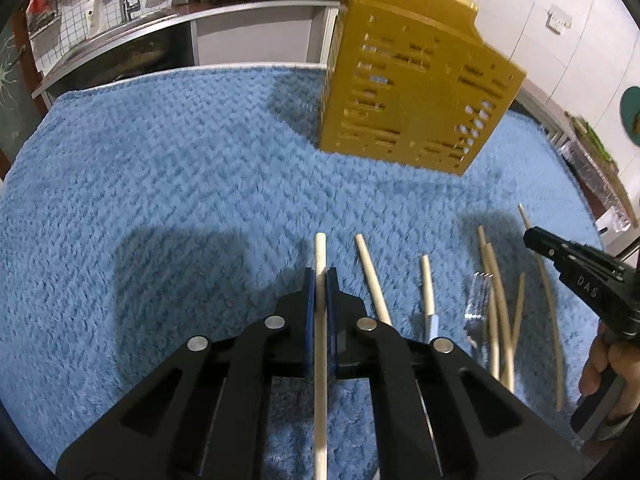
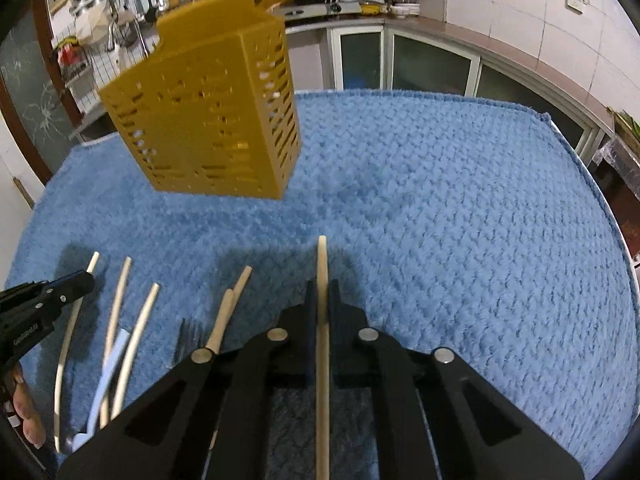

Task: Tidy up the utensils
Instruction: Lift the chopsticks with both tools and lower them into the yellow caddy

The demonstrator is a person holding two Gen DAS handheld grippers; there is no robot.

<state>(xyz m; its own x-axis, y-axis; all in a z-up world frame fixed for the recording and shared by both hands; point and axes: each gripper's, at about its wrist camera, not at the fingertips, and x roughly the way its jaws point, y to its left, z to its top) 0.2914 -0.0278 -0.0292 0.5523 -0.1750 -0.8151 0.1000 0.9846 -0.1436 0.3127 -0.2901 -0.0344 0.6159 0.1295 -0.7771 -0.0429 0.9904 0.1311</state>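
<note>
Left wrist view: left gripper (image 1: 320,276) clamping one chopstick (image 1: 320,248), stick pointing forward toward yellow holder (image 1: 416,92) standing on blue cloth (image 1: 180,160). Right gripper (image 2: 322,292) pinching another chopstick (image 2: 322,264); loose chopsticks (image 2: 120,300) lying between grippers.

Left gripper (image 1: 320,280): jaws drawn together, pads (image 1: 309,304) pressing both sides of a wooden chopstick (image 1: 320,344) running lengthwise between them. Right gripper (image 2: 322,294): jaws likewise clamped on a second wooden chopstick (image 2: 322,360), tip projecting forward. Both point forward, side by side. A hand (image 1: 608,368) grips the right gripper's handle, fingers wrapped around it.
</note>
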